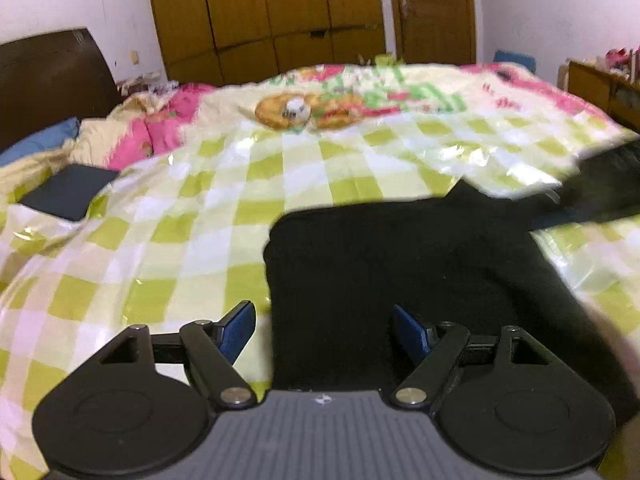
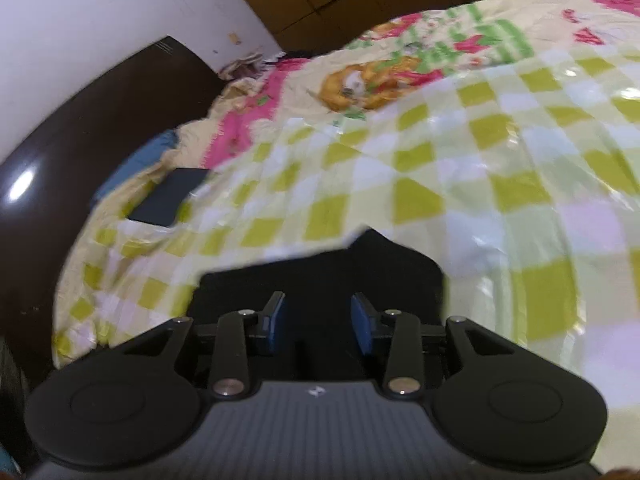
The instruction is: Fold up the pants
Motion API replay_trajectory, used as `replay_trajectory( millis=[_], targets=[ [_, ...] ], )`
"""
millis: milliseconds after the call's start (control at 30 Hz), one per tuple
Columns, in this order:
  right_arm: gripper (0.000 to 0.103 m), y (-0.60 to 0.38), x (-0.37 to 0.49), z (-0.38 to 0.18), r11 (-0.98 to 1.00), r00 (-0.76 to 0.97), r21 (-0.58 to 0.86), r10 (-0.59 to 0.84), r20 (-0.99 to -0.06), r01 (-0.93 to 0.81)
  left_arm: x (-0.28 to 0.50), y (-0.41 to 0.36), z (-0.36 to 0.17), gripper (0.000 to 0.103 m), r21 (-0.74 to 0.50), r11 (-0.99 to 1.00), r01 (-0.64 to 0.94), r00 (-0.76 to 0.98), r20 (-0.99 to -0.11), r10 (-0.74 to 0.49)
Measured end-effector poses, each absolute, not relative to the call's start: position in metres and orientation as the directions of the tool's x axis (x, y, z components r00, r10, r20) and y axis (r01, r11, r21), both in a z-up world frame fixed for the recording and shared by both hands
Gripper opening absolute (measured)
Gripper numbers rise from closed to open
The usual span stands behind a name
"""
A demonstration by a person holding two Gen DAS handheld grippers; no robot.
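Black pants [image 1: 400,264] under both tongs, left [image 1: 324,334] and right [image 2: 318,322], released.

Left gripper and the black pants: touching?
Cannot tell. In the left wrist view the left gripper stands open over the pants, but no contact or gap shows plainly.

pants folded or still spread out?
Folded, as far as visible: the black pants lie as a compact, straight-edged block on the checked bedspread, no legs trailing. Layers can't be counted.
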State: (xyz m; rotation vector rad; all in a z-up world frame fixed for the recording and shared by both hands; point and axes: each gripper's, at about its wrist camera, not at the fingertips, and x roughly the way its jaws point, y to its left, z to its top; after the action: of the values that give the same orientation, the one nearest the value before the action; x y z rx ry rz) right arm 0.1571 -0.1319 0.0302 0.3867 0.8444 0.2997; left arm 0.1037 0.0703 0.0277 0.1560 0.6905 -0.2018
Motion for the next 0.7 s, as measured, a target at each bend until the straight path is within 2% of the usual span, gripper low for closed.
replay_trajectory(
  millis=[67,233,333,467,600,700],
  targets=[
    [0.039,-0.136,0.157,0.017,0.881,0.591,0.468,0.410,-0.695,-0.060,0.111,0.066,0.022,0.091,0.061,0.968,0.245,0.736,-0.662,-0.144],
    [0.039,-0.141,0.167,0.012,0.864,0.626,0.493,0.438,-0.645,-0.096,0.113,0.059,0.029,0.092,0.128,0.949,0.289,0.748,-0.649,-0.140],
    [0.037,-0.151,0.193,0.002,0.840,0.625,0.537,0.458,-0.632,-0.073,0.118,0.062,0.028,0.093,0.096,0.952,0.291,0.734,-0.660,-0.158],
    [0.036,-0.146,0.214,-0.012,0.842,0.611,0.534,0.464,-0.641,-0.078,0.128,0.067,0.008,0.103,0.068,0.963,0.259,0.718,-0.681,-0.145],
    [0.031,-0.150,0.221,-0.019,0.820,0.601,0.571,0.477,-0.641,-0.042,0.131,0.077,0.007,0.103,0.014,0.975,0.222,0.699,-0.700,-0.149],
    [0.034,-0.158,0.202,0.004,0.806,0.627,0.589,0.485,-0.610,-0.051,0.116,0.073,0.022,0.103,0.082,0.972,0.219,0.717,-0.690,-0.103]
  ],
)
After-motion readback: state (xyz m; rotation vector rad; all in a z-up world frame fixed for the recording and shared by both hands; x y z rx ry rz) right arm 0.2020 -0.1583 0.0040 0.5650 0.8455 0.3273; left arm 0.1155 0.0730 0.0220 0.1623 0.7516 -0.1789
